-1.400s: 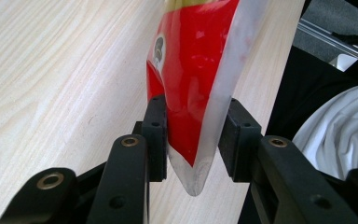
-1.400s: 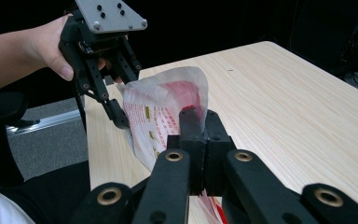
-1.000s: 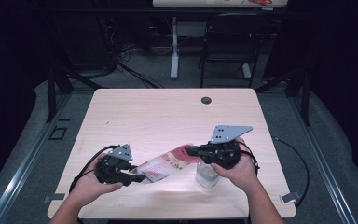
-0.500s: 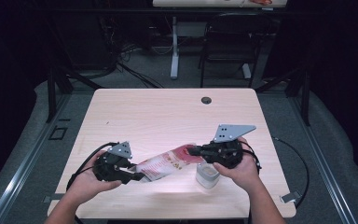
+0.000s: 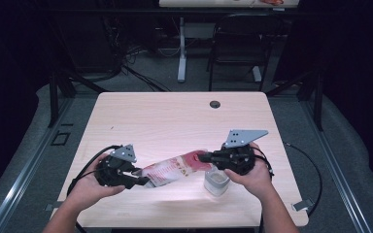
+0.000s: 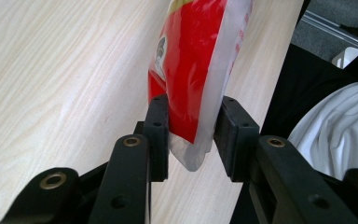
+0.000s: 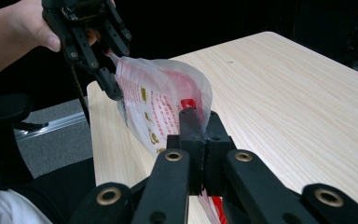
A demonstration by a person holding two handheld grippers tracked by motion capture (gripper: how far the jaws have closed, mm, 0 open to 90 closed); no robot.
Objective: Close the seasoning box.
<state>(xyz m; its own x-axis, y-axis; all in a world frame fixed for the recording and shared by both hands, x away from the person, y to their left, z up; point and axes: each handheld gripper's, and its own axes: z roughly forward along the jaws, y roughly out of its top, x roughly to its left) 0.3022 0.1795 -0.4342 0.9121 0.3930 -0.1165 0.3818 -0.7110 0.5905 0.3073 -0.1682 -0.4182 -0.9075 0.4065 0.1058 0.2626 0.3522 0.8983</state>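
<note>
A red and white plastic bag point(image 5: 175, 169) hangs stretched between my two grippers just above the light wood table point(image 5: 175, 121). My left gripper point(image 5: 143, 180) is shut on the bag's clear sealed lower end; in the left gripper view both pads press against the bag point(image 6: 191, 70) on either side. My right gripper point(image 5: 205, 157) is shut on the red top edge, its jaws nearly together on the thin film point(image 7: 163, 98). A small clear container point(image 5: 217, 182) stands on the table right under the right hand. The left gripper point(image 7: 107, 74) is visible at the bag's far end.
A black round grommet point(image 5: 215, 104) sits near the table's far edge. Behind the table are a chair point(image 5: 233, 53), a desk leg and floor cables. A cable point(image 5: 90, 162) loops from the left gripper. The table's front edge is close to both hands.
</note>
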